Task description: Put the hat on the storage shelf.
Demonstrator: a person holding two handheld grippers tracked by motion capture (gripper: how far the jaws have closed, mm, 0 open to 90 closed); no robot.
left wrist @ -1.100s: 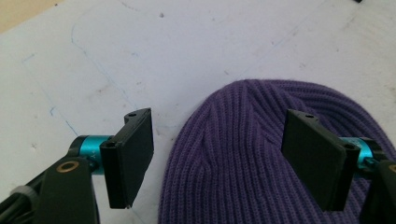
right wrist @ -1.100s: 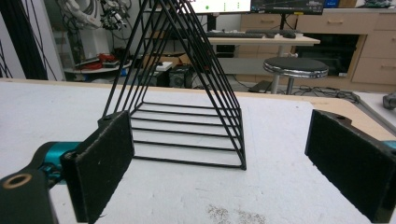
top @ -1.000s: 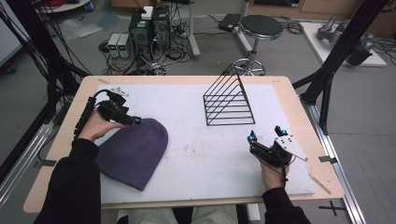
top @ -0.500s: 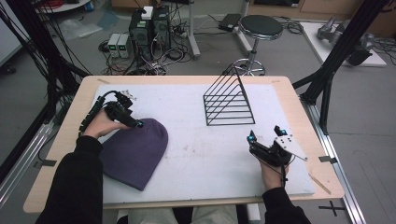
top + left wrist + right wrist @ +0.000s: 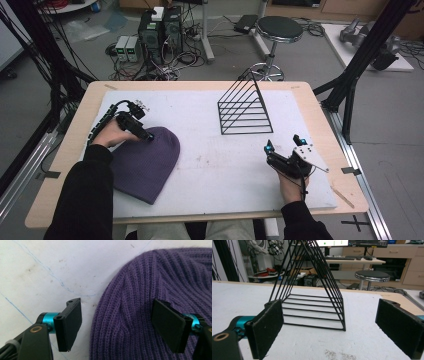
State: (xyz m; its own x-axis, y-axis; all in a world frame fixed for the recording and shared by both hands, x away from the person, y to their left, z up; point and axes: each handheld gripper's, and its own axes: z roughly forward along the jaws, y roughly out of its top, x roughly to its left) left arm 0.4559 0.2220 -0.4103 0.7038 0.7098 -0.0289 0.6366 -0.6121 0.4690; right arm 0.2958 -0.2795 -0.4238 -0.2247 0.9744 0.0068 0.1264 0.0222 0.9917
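Beanie [image 5: 150, 315] cut off by frame

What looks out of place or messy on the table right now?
Nothing is spilled or broken. The purple beanie lies flat and the wire rack stands upright. The white mat carries only faint blue lines and smudges.

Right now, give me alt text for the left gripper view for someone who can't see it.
The left gripper is open, its two black jaws straddling the rounded edge of a purple ribbed knit beanie: one jaw over the beanie, the other over the white table cover, which is scuffed and marked with thin blue lines.
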